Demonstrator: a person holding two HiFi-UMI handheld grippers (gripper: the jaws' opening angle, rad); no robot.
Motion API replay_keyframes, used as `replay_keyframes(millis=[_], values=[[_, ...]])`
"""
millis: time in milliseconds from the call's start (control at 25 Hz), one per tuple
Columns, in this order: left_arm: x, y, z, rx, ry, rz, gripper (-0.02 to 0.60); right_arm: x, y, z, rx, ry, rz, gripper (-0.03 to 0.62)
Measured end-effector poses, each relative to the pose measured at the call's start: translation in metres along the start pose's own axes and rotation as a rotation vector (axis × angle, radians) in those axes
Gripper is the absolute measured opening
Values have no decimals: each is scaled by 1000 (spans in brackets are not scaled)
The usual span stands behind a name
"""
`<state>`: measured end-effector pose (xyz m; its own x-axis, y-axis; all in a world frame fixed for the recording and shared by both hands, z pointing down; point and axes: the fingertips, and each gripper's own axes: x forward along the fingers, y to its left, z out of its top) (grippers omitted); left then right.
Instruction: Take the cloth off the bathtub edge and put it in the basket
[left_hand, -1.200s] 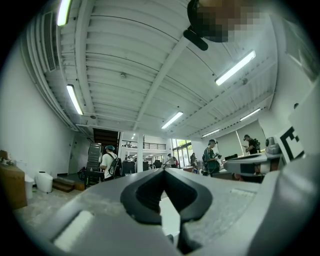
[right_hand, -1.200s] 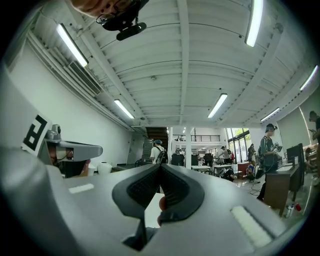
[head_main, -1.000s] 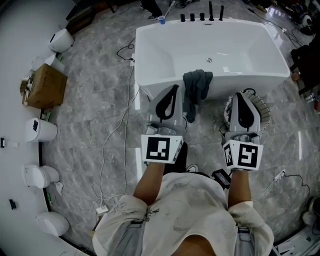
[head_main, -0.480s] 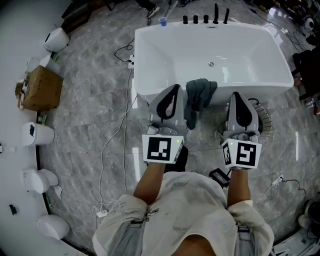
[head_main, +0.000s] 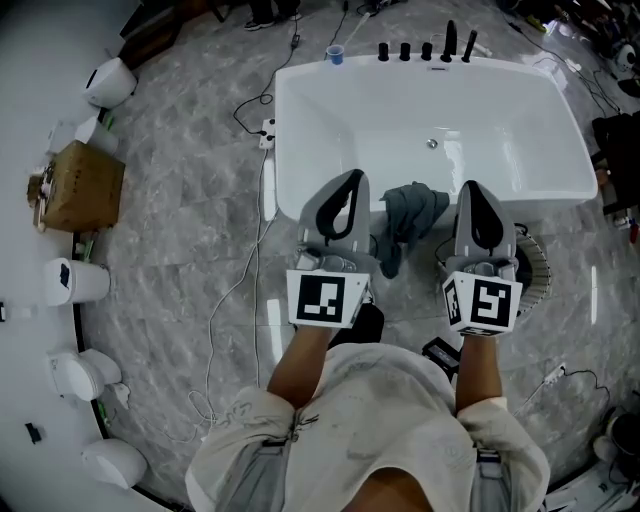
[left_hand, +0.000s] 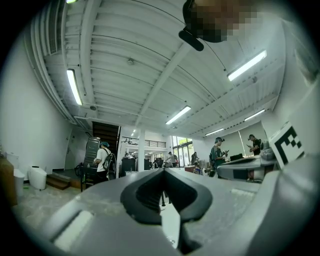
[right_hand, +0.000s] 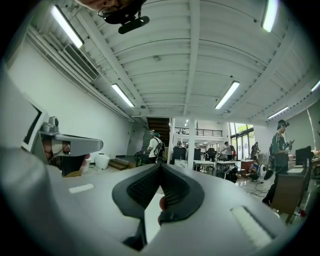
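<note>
A dark grey-blue cloth (head_main: 408, 218) hangs over the near edge of the white bathtub (head_main: 300, 130), in the head view between my two grippers. My left gripper (head_main: 349, 180) is just left of the cloth, shut and empty. My right gripper (head_main: 472, 190) is just right of it, also shut with nothing held. Neither touches the cloth. A round white basket (head_main: 535, 262) stands on the floor at the tub's near right, partly hidden behind the right gripper. Both gripper views point up at the ceiling, with the left gripper (left_hand: 162, 172) and right gripper (right_hand: 161, 167) showing closed jaws.
Black taps (head_main: 425, 48) and a blue cup (head_main: 334, 55) sit at the tub's far rim. A cardboard box (head_main: 85, 185) and white cylinders (head_main: 75, 282) line the left wall. Cables (head_main: 235, 290) trail across the grey floor. A black device (head_main: 440, 352) lies by my feet.
The tub and cloth have slid nearer in the head view as I stepped closer. Both grippers stay shut and upright on either side of the cloth.
</note>
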<state>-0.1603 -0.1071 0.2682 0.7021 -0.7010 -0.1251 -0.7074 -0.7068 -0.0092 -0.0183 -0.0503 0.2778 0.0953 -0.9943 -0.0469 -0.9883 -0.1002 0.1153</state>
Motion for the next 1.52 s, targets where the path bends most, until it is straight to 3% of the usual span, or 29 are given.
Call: replay_keyframes(millis=[480, 760, 1160, 1520], values=[[63, 57, -5, -5, 6, -36, -3, 86, 3, 1, 4, 11, -34, 3], [88, 45, -10, 8, -13, -46, -3, 105, -24, -18, 19, -1, -60, 3], [143, 28, -14, 41, -58, 44, -3, 145, -65, -21, 85, -21, 61, 3], [160, 24, -28, 67, -47, 72, -3, 152, -76, -42, 74, 5, 61, 3]])
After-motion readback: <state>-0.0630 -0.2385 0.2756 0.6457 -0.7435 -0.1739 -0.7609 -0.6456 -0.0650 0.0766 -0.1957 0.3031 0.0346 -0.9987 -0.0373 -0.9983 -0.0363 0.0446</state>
